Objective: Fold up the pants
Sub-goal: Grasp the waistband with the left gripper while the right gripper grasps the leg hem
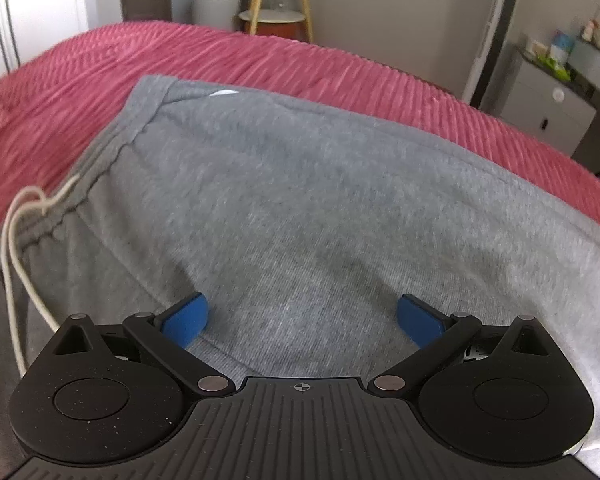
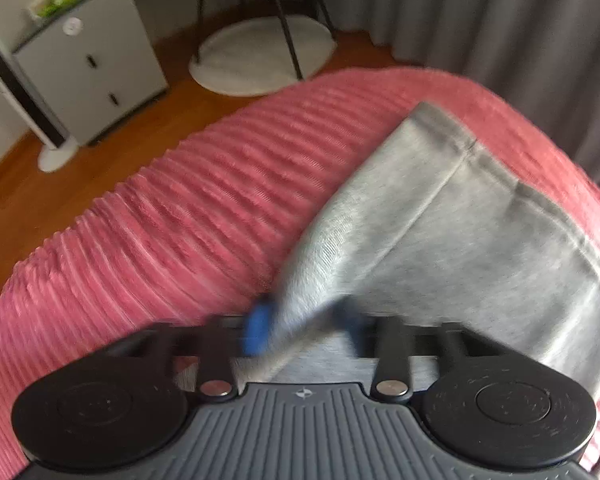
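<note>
Grey sweatpants (image 1: 300, 200) lie on a pink ribbed bedspread (image 1: 100, 72). In the left wrist view the waistband with its white drawstring (image 1: 16, 240) is at the left. My left gripper (image 1: 302, 320) is open, its blue pads (image 1: 188, 320) just above the grey cloth, holding nothing. In the right wrist view my right gripper (image 2: 304, 328) is shut on a fold of the grey pant leg (image 2: 440, 240). The leg's hem (image 2: 452, 136) points away to the upper right. This view is motion-blurred.
The pink bedspread (image 2: 160, 220) ends at a wooden floor (image 2: 80, 168). Beyond it stand a white cabinet (image 2: 88, 60), a chair on a round white rug (image 2: 260, 56) and grey curtains (image 2: 500, 20). A wooden stool (image 1: 276, 20) stands past the bed.
</note>
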The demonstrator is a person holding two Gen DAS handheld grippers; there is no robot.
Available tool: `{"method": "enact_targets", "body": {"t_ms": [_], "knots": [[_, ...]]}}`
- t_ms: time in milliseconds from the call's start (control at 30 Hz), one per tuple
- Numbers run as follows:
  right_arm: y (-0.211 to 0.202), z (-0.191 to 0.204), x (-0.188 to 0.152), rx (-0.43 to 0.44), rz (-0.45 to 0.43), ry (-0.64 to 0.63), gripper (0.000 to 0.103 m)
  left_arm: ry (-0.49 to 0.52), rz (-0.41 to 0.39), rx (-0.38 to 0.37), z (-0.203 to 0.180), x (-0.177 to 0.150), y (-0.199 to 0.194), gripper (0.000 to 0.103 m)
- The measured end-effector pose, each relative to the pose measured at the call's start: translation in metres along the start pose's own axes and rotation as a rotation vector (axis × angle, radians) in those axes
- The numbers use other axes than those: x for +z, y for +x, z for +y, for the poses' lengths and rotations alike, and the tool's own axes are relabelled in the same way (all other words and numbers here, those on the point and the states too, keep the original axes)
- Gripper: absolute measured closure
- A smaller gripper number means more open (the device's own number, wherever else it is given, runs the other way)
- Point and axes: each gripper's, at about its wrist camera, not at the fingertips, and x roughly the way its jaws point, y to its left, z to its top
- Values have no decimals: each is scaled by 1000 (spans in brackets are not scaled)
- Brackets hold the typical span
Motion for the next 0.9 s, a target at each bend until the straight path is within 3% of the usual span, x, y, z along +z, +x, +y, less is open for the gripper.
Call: {"method": "enact_targets", "body": {"t_ms": [133, 233, 333, 433, 467, 567, 633, 667, 733, 800, 900], "knots": [[-41, -68, -26, 272, -58, 95, 97, -40, -6, -93, 20, 4, -10, 0], [-82, -123, -80, 391, -129, 75, 98, -153, -31, -169, 42, 7, -19, 0], [-108, -172, -146, 427, -195, 72, 98, -213, -31, -222, 56, 14, -23, 0], [-98, -210, -195, 433, -171, 137, 98, -126, -55, -181, 50, 32, -23, 0], [-89, -219, -202, 444, -146, 174, 98, -90, -62, -203, 46, 39, -21, 0], [-76, -235, -216, 533, -145, 256, 97, -73, -61, -235, 39, 65, -8, 1], [-77, -236, -214, 551, -151, 251, 97, -124, -42, -278, 37, 85, 7, 12], [-77, -237, -212, 552, -150, 250, 97, -159, -13, -305, 36, 96, 18, 25], [-76, -239, -215, 565, -148, 277, 97, -193, 59, -331, 30, 113, 44, 28], [-72, -240, -212, 574, -152, 295, 97, -189, 107, -286, 23, 123, 72, 42], [-69, -241, -214, 573, -177, 286, 97, -185, 157, -261, 19, 127, 101, 46]]}}
